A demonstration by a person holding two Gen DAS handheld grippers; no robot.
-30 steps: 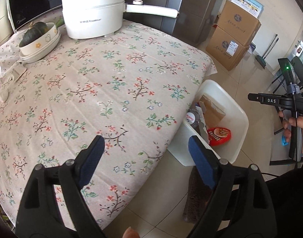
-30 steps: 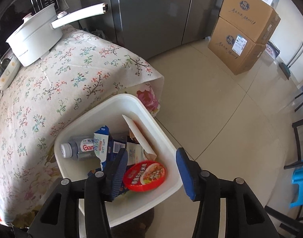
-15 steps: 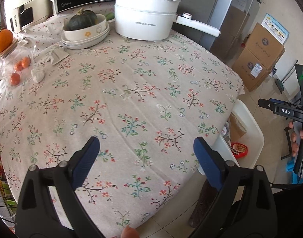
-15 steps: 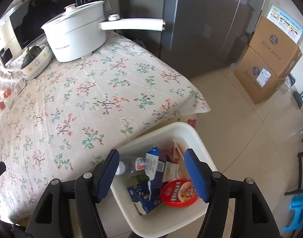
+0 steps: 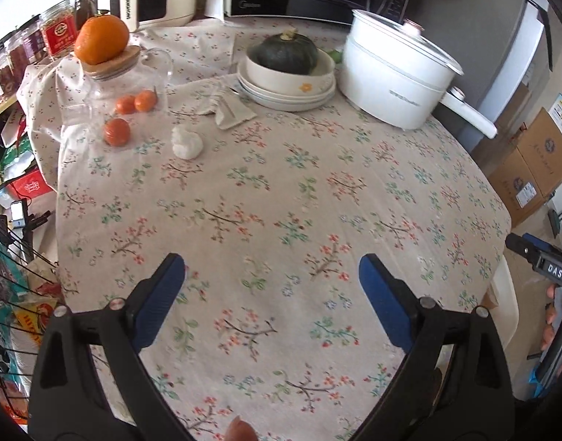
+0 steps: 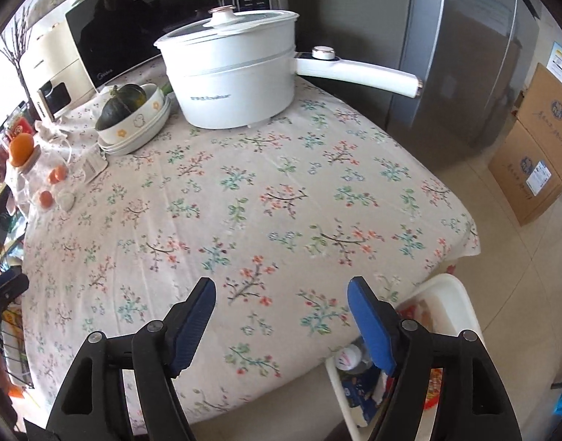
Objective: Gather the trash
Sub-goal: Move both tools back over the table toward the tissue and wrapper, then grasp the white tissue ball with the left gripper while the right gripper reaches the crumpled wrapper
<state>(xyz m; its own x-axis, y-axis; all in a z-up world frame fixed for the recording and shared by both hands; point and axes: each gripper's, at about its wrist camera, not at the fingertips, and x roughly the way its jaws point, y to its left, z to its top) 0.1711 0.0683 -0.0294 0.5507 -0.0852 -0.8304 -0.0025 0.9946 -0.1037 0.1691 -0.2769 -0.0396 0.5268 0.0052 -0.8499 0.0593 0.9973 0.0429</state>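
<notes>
A crumpled white tissue [image 5: 186,142] lies on the floral tablecloth [image 5: 281,202] at the far left, next to small oranges [image 5: 116,131]; it also shows small in the right wrist view [image 6: 66,198]. A folded paper scrap [image 5: 232,110] lies beside the stacked bowls. My left gripper [image 5: 271,281] is open and empty above the table's near part. My right gripper [image 6: 281,307] is open and empty over the table's near edge. The white trash bin [image 6: 450,294] with wrappers and a bottle stands on the floor at the table's right corner, partly behind my right fingers.
A white electric pot [image 5: 394,81] with a long handle stands at the back right. A bowl stack with a green squash [image 5: 284,55] sits beside it. A glass jar topped by an orange [image 5: 102,38] is at the left. Cardboard boxes [image 6: 538,147] stand on the floor.
Both grippers have swung from the bin toward the table. The bin has slid to the lower right edge of both views, and the tissue and oranges have come into the left view.
</notes>
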